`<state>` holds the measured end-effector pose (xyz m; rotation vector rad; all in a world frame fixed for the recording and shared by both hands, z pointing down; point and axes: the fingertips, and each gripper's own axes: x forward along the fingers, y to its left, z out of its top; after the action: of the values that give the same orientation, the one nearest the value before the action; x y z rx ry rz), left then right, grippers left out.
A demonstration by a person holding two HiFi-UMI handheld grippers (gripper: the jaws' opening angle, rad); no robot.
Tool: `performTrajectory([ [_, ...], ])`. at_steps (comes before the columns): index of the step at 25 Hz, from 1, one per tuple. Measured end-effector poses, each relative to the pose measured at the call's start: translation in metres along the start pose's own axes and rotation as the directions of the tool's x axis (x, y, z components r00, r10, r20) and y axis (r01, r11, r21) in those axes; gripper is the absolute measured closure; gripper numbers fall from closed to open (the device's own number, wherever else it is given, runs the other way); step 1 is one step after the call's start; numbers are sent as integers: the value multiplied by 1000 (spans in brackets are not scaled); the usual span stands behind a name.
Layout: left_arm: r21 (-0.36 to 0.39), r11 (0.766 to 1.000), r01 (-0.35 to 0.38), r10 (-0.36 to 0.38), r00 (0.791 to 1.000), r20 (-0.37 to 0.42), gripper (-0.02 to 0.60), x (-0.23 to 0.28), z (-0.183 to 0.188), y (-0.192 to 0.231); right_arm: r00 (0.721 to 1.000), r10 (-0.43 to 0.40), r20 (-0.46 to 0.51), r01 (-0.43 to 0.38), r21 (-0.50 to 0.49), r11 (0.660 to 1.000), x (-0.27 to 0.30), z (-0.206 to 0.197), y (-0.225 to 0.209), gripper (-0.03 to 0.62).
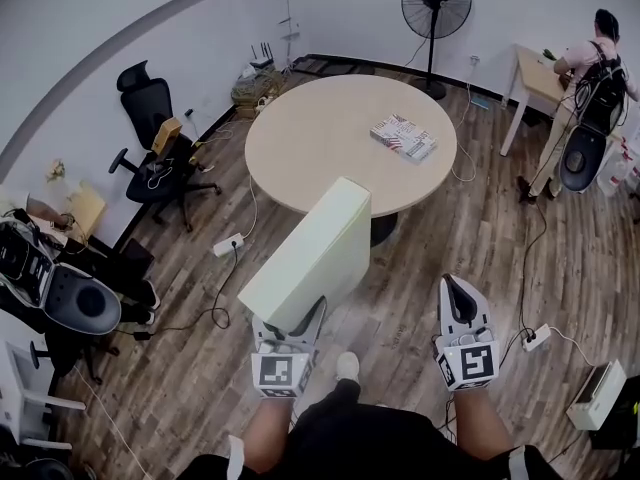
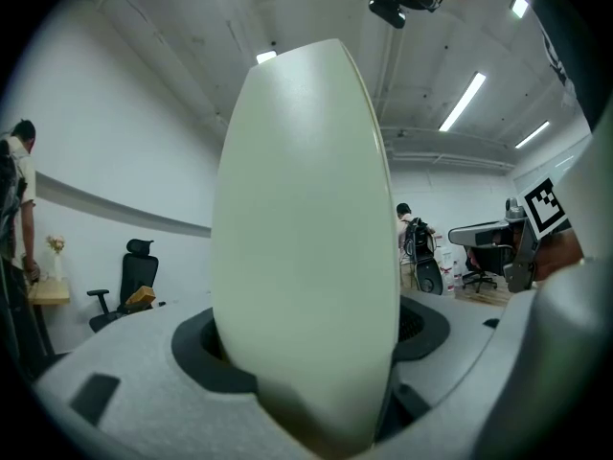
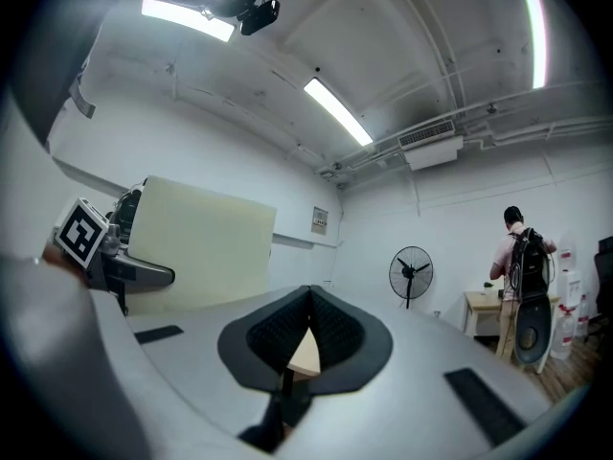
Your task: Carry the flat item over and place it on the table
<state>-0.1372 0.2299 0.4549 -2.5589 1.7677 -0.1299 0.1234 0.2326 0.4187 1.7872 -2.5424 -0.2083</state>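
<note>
The flat item [image 1: 310, 253] is a pale cream slab held tilted upward above the wooden floor, just short of the round table [image 1: 320, 138]. My left gripper [image 1: 300, 313] is shut on its lower edge. In the left gripper view the flat item [image 2: 306, 209] stands on edge between the two jaws and fills the middle of the picture. My right gripper [image 1: 458, 290] hangs to the right of it, shut and empty. In the right gripper view its jaws [image 3: 308, 300] meet at the tips, and the flat item [image 3: 196, 242] shows at the left.
A patterned book [image 1: 403, 136] lies on the table's right side. A standing fan [image 1: 435, 3] is behind the table. A person [image 1: 590, 78] stands at a small desk [image 1: 535, 73] far right. A black office chair [image 1: 155, 138] and a power strip [image 1: 228, 245] with cables are at left.
</note>
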Motion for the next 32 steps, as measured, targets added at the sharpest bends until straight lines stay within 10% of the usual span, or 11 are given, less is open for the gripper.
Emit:
performTrajectory([
  [19, -69, 991, 112, -108, 993, 49, 224, 133, 16, 72, 998, -65, -7, 64, -74, 995, 139, 1, -14, 597],
  [32, -96, 993, 71, -72, 997, -7, 224, 251, 10, 70, 1000, -7, 17, 9, -91, 996, 236, -13, -99, 597],
])
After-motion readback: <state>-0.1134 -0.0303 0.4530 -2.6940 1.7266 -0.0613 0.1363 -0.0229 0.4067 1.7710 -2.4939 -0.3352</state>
